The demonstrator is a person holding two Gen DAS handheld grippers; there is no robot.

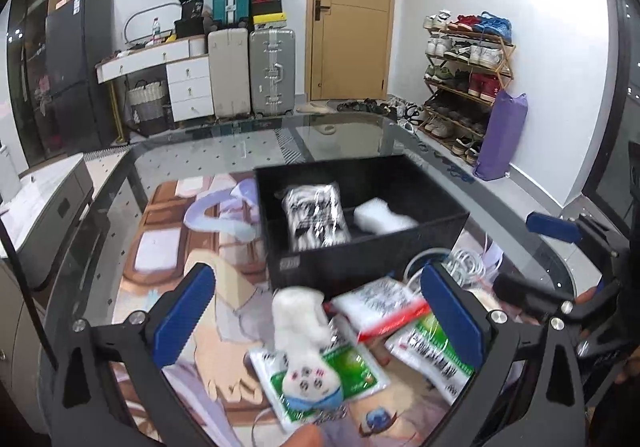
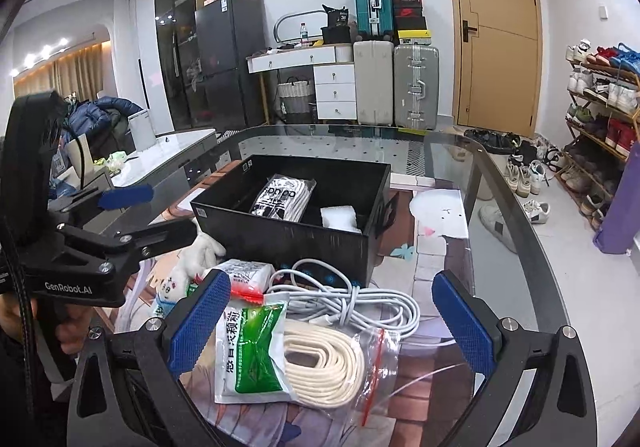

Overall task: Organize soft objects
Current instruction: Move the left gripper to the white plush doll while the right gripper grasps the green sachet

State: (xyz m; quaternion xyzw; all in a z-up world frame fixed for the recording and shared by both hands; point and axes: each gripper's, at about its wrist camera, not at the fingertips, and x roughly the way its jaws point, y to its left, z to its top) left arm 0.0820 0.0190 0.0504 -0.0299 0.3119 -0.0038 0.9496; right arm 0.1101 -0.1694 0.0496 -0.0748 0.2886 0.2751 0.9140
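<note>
White plush toy (image 1: 306,343) lies lengthwise between the left gripper's (image 1: 320,323) wide-apart jaws, nearer than the right gripper (image 2: 328,323), likewise agape and empty.

We hold our left gripper (image 1: 320,321) tilted downward, its blue-padded jaws spread wide with nothing pressed between them. Our right gripper (image 2: 330,321) sits just beside it at a like downward slant, jaws equally wide and clamping nothing. Part of a hand (image 2: 16,321) wraps the left gripper's handle.
</note>
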